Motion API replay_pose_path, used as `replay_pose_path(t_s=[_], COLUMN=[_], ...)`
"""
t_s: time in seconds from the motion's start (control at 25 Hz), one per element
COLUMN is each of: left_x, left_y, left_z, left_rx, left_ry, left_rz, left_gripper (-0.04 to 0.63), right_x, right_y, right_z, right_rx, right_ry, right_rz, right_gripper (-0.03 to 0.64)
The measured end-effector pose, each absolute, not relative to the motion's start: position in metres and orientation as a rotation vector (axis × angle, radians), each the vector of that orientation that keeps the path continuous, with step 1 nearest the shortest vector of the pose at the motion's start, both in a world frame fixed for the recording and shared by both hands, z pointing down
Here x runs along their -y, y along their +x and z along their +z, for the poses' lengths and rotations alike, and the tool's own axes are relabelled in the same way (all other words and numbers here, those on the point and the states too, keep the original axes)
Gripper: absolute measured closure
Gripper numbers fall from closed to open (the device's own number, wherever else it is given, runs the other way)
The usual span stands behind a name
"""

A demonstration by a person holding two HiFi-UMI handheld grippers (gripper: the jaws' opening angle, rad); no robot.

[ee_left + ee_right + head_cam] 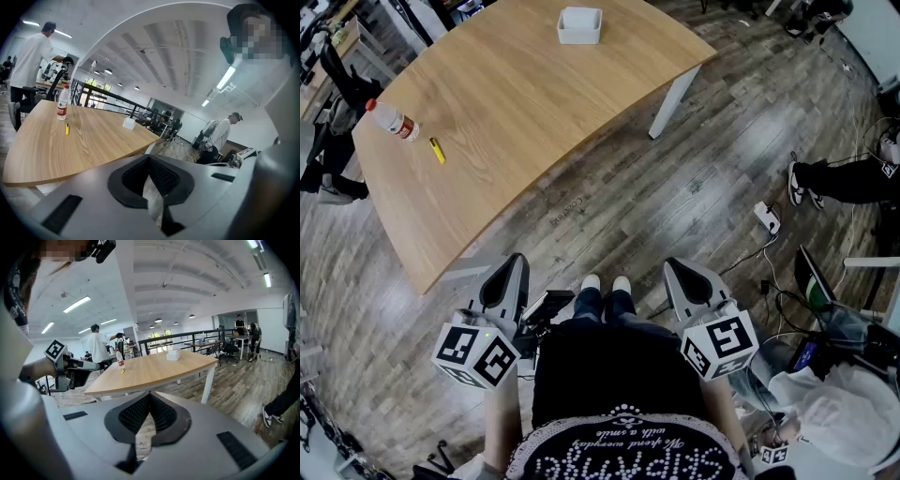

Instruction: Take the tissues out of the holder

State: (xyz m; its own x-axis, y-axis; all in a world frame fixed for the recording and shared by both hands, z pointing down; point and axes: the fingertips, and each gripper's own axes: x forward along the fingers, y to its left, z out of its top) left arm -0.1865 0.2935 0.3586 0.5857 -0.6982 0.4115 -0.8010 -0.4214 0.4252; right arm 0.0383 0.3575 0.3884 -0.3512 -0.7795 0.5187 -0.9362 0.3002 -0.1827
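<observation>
Closed, empty right gripper [149, 395] before table [154, 369]

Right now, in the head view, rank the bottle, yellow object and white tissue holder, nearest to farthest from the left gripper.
1. Yellow object, left part of the table.
2. Bottle, just beyond it, by the left edge.
3. White tissue holder, at the table's far end.

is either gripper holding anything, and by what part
Nothing is held. The left gripper and right gripper are both shut and empty; the tissue holder sits untouched on the table.
</observation>
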Motion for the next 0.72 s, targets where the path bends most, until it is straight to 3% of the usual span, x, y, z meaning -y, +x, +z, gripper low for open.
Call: replay_pose_path(t_s=[0.72], left_x=[-0.282], left_y=[-0.158], left_z=[0.377], left_rx=[1.211], left_ry=[2.214], left_rz=[0.235], left_gripper=[0.589], right_x=[-0.325], right_y=[0.050], right_z=[0.408], right_rx=[2.339], right_ry=[1.443], right_rz=[0.659], right_gripper=[0.606])
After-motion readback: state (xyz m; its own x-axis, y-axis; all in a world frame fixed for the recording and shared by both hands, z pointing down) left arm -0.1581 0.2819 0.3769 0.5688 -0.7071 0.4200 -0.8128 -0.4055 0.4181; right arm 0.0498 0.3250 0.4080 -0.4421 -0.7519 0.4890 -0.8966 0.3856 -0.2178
